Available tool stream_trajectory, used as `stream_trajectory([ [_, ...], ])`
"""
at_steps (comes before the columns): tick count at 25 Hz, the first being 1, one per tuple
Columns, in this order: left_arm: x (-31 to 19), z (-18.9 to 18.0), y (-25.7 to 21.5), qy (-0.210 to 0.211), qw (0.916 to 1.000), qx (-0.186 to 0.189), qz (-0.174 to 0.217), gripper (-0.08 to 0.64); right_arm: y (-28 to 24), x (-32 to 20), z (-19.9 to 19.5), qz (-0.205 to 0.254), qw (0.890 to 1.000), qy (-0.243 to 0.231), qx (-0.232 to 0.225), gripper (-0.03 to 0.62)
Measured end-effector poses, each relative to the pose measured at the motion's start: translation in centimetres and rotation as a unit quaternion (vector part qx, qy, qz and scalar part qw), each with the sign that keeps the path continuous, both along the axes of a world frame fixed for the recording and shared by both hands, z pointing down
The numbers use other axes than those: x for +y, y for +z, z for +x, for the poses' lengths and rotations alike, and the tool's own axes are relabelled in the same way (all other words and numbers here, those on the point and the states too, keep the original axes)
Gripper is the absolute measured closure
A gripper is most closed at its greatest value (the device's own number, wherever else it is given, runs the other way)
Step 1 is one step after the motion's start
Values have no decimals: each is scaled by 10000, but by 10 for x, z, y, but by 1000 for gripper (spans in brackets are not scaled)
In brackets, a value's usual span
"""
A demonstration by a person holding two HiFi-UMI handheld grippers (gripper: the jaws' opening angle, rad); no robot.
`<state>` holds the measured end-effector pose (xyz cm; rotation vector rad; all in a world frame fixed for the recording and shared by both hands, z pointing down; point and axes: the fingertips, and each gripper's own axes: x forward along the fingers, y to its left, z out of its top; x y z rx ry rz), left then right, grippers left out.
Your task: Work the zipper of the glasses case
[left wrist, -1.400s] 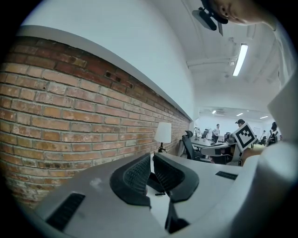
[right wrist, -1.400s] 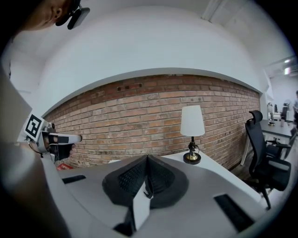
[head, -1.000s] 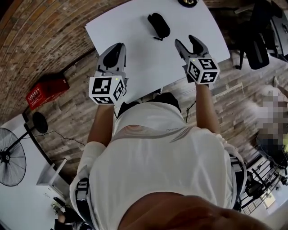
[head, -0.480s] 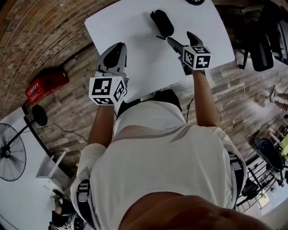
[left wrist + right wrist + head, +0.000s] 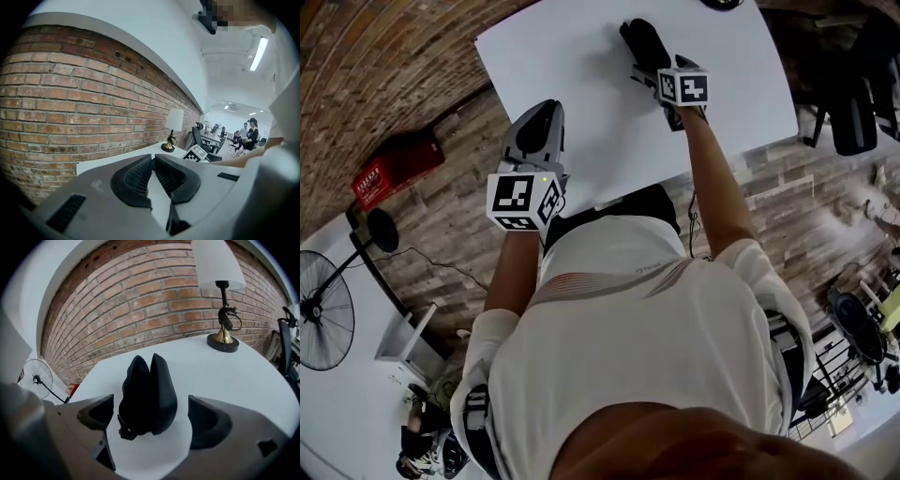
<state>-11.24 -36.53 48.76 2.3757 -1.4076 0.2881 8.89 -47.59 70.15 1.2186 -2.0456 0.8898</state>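
Note:
The black glasses case [image 5: 639, 39] lies on the white table [image 5: 572, 66], far side, its two shells slightly parted. In the right gripper view the case [image 5: 149, 392] fills the middle, with a small zipper pull [image 5: 124, 431] at its near left end. My right gripper [image 5: 649, 71] reaches down at the case's near end. Its jaws have just been opening, and the right gripper [image 5: 151, 416] now stands wide on either side of that end without touching it. My left gripper [image 5: 544, 111] hovers over the table's near left edge. The left gripper [image 5: 152, 161] is shut and empty.
A lamp [image 5: 220, 296] with a white shade and brass base stands at the table's far right. A red box [image 5: 394, 178] and a fan [image 5: 323, 323] are on the floor at the left. A black office chair [image 5: 848, 103] is right of the table.
My right gripper has moved across the table to the case and dropped towards it, its jaws spreading wide. The left gripper has sunk only slightly.

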Motion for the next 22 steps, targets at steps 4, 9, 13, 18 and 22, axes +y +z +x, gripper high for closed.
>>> stream_trajectory([
  [4, -1, -6, 5, -45, 10000, -23, -66, 528, 15, 1, -9, -180, 9997, -109, 121, 61],
  [9, -1, -7, 6, -36, 10000, -12, -58, 528, 17, 2, -3, -98, 9992, 38, 398, 128],
  [13, -2, -7, 3, -42, 10000, 14, -5, 528, 7, 1, 3, 76, 9988, 199, 433, 246],
  [18, 1, -10, -5, -55, 9999, 53, 68, 528, -10, 5, 3, 337, 9986, 174, 378, 285],
  [22, 5, -10, -14, 43, 9998, 139, 120, 528, -38, 19, 5, 554, 9983, 136, 119, 288],
])
